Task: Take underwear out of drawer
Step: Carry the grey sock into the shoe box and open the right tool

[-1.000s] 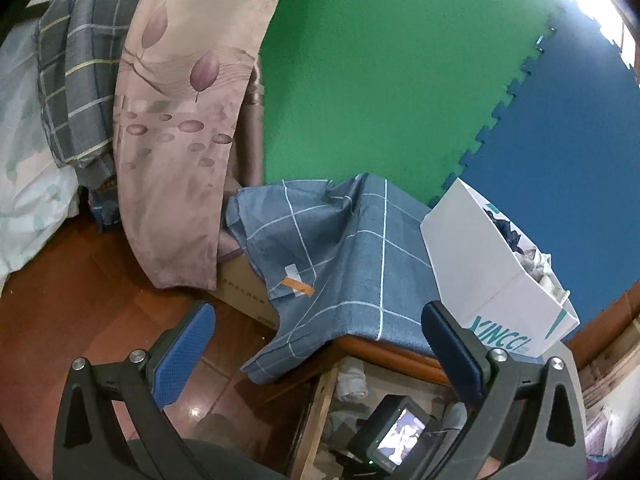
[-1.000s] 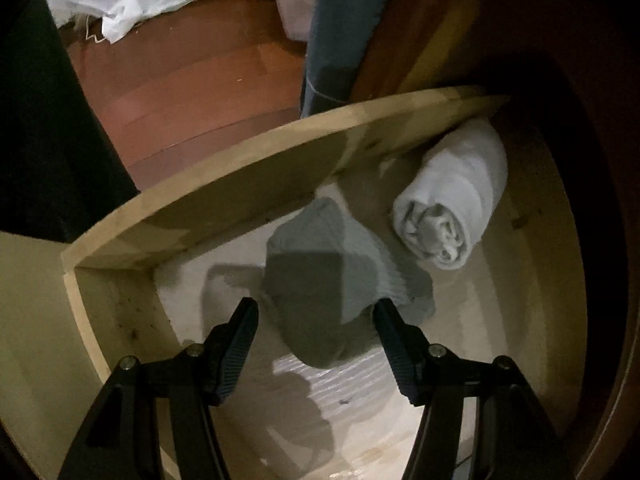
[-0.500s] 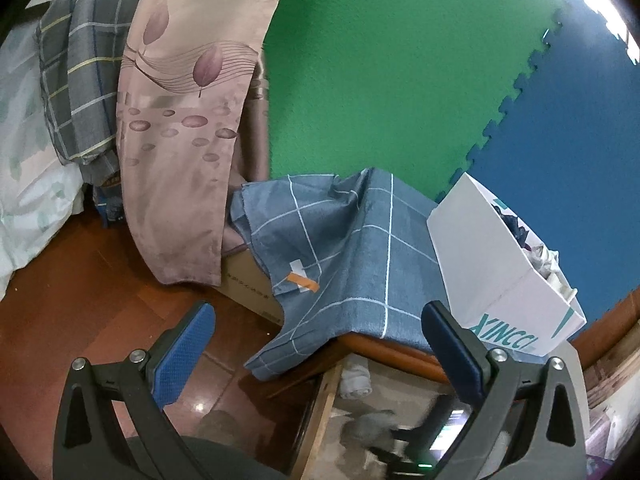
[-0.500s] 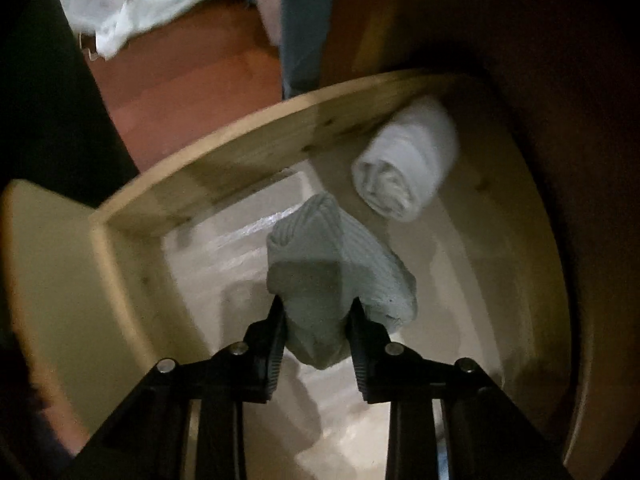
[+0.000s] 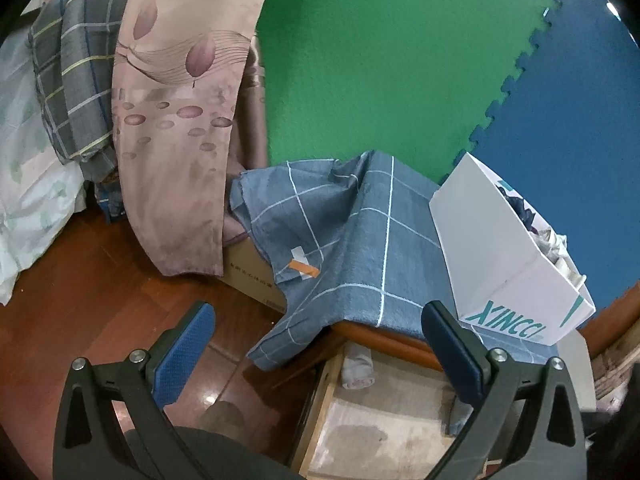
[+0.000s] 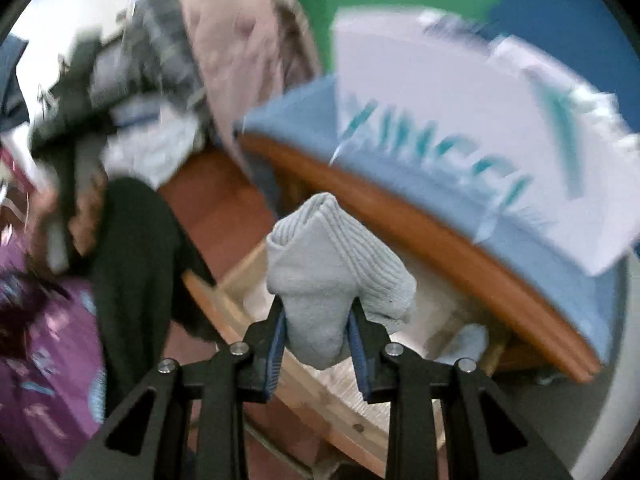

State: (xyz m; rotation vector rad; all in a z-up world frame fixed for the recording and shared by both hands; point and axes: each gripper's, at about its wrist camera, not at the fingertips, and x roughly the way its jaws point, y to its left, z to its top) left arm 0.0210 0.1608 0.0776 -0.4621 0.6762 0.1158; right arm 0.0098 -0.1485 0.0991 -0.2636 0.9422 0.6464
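My right gripper (image 6: 316, 334) is shut on a folded grey ribbed piece of underwear (image 6: 332, 264) and holds it lifted above the open wooden drawer (image 6: 320, 396). The right wrist view is blurred by motion. In the left wrist view the open drawer (image 5: 316, 408) sits low in the middle, with a rolled white piece (image 5: 358, 368) lying at its back. My left gripper (image 5: 316, 344) is open and empty, held above the drawer's left front corner.
A blue checked cloth (image 5: 360, 240) covers the cabinet top above the drawer. A white box (image 5: 504, 256) full of clothes stands on it at the right. Curtains (image 5: 176, 120) and bedding hang at the left over a brown wood floor (image 5: 80, 288).
My right gripper closed on the grey underwear inside the drawer and lifted it up and out. The left gripper stayed open and almost still.
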